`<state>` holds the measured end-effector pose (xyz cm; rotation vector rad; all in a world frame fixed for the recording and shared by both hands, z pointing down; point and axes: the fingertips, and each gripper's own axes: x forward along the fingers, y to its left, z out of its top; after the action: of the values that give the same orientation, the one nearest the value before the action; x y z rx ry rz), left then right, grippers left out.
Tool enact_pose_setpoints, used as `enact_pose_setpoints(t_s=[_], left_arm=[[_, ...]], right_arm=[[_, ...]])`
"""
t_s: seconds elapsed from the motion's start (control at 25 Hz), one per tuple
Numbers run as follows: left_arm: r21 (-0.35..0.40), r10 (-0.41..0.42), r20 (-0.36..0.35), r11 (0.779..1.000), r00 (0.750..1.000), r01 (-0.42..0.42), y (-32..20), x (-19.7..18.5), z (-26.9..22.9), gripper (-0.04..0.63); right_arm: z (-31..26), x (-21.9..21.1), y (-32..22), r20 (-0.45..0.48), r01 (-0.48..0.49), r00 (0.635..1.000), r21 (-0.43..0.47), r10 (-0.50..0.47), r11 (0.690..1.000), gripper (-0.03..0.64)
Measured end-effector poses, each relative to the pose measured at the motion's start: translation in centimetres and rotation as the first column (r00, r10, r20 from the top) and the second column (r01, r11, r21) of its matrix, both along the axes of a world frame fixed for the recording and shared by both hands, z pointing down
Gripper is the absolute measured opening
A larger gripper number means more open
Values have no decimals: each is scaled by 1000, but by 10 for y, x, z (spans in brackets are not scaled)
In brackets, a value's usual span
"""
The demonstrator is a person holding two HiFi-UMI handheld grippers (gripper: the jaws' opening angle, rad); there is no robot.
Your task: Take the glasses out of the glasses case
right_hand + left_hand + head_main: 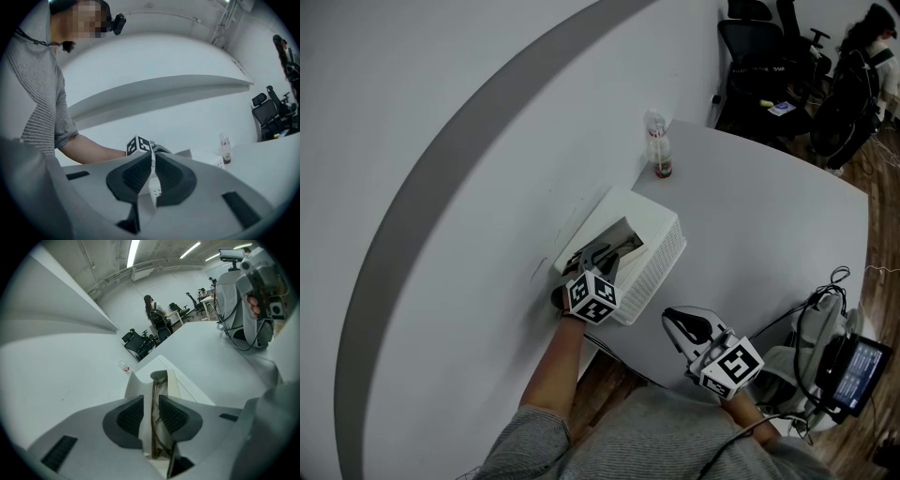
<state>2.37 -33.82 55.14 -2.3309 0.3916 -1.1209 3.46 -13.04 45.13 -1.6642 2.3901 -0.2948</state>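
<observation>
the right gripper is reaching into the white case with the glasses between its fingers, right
No, it is the left gripper that reaches into the white case with the glasses between its fingers, as the left gripper view shows. The right gripper is apart from the case, fingers together.

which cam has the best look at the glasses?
Left gripper view: the glasses stand edge-on between its jaws, inside the case. Head view shows at most a dark glimpse in the case; right gripper view shows none.
</observation>
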Motion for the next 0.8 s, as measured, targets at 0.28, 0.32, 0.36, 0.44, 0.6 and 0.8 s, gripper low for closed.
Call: enact_pose_setpoints(t_s=[0.28,0.32,0.36,0.44,0.6,0.8], left_arm=[[-77,-9,63,997,998,14,-5,0,6,107],[-83,-9,71,996,997,15,-5,0,6,107],[-87,-9,79,996,997,15,-6,0,7,107],[-95,-7,100,995,995,17,-7,1,8,107],[-113,6,151,994,989,12,-8,0,11,107],[-105,27,217,994,976,-4,-9,-1,17,106]], right_arm=[[0,1,0,1,-2,1000,0,2,1000,17],[0,1,0,1,-2,1000,2,2,1000,17],[0,1,0,2,-3,1000,3,3,1000,17],[-1,2,0,2,-5,1000,4,5,1000,17],[-1,2,-2,4,-8,1000,4,8,1000,17],[1,3,-3,6,-12,1000,0,12,1000,17]])
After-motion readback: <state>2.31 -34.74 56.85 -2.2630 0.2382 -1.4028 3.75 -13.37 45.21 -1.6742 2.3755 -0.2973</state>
